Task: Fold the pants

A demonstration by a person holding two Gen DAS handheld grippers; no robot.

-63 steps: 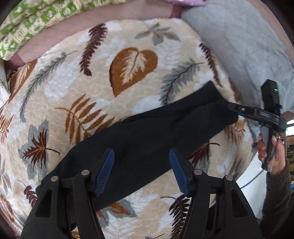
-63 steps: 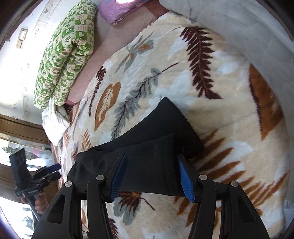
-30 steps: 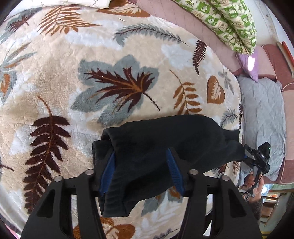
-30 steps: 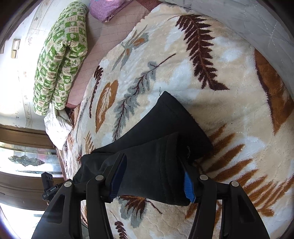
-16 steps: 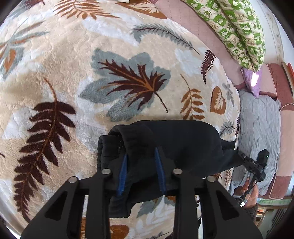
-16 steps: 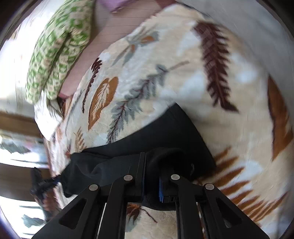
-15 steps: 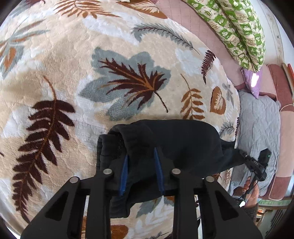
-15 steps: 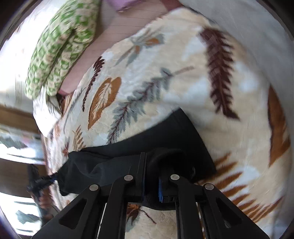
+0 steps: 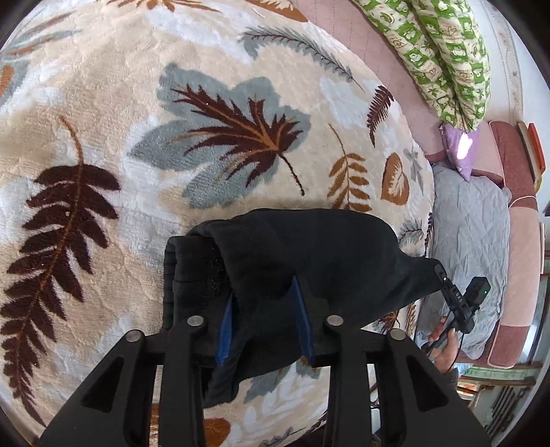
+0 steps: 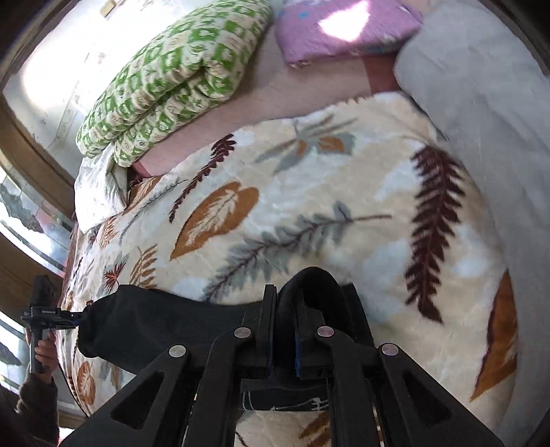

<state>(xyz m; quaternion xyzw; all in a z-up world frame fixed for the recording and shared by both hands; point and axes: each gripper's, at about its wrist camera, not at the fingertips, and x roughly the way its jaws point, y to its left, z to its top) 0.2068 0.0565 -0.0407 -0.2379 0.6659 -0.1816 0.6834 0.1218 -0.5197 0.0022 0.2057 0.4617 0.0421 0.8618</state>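
Note:
The black pants (image 9: 309, 254) hang stretched between my two grippers above a cream leaf-patterned blanket (image 9: 137, 120). In the left wrist view my left gripper (image 9: 264, 302) is shut on the waistband end, with black cloth bunched between its blue pads. The right gripper shows far right (image 9: 459, 302), holding the other end. In the right wrist view my right gripper (image 10: 282, 316) is shut on the leg-cuff end, a loop of cloth (image 10: 311, 278) standing above the jaws. The pants (image 10: 165, 323) run left to the left gripper (image 10: 68, 313).
A green-patterned folded quilt (image 10: 172, 75) and a purple pillow (image 10: 343, 31) lie at the head of the bed. A grey quilted cover (image 9: 467, 223) lies beside the blanket. A window frame (image 10: 20, 220) is at the left.
Both grippers closed on the pants ends, then lifted them off the blanket. The right gripper has tilted up, so the pillows now fill the top of its view.

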